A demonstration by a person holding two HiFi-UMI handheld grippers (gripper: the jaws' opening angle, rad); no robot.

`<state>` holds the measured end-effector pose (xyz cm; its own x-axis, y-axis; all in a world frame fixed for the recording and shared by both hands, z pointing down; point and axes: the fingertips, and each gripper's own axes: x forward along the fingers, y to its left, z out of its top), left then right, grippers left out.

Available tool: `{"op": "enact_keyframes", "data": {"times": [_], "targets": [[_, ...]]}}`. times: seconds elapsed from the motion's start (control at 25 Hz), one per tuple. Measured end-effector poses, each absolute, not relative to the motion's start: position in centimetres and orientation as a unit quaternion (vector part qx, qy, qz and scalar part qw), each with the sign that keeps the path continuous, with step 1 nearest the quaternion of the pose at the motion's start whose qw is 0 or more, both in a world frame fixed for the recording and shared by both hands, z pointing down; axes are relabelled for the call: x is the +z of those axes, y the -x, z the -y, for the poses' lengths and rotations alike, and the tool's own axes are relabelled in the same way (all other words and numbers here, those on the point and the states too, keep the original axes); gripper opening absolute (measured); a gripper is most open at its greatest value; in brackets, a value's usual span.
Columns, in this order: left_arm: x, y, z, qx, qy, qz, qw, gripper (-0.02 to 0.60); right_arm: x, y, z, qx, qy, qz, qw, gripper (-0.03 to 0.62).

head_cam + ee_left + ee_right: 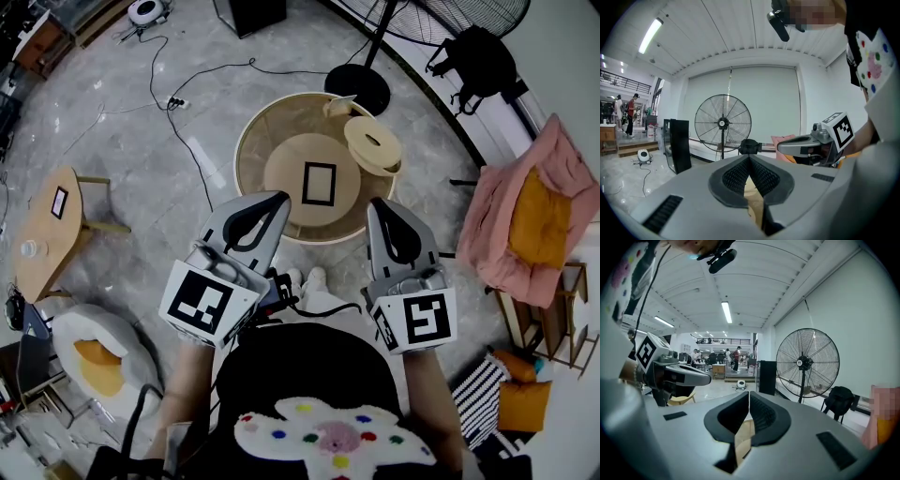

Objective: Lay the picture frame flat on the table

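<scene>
A black picture frame [319, 183] lies flat on the inner disc of the round wooden table [251, 150] in the head view. Both grippers are held up near the person's body, short of the table's near rim. My left gripper [275, 200] is shut with nothing between its pads. My right gripper [376, 203] is shut and empty too. In the left gripper view the left gripper [749, 157] points level at a standing fan, with the right gripper's body [806, 144] beside it. The right gripper [748, 393] shows its tips meeting in its own view.
A lidded wooden pot [372, 143] sits on the table's right rim. A standing fan [361, 86] and a black bag [478, 56] are beyond the table. A pink armchair [525, 220] is at right, a small side table [52, 230] at left, cables [173, 98] on the floor.
</scene>
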<state>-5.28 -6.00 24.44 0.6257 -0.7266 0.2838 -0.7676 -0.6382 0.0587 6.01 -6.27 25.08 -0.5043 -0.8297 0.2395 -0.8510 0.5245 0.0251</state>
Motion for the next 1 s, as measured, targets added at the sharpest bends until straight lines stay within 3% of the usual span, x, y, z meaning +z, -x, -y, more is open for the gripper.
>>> {"op": "enact_keyframes", "data": {"times": [1.0], "targets": [[24.12, 5.51, 6.01, 0.094, -0.898, 0.423, 0.076, 0.017, 25.25, -5.14, 5.95, 0.051, -0.470, 0.873, 0.117, 0.037]]}}
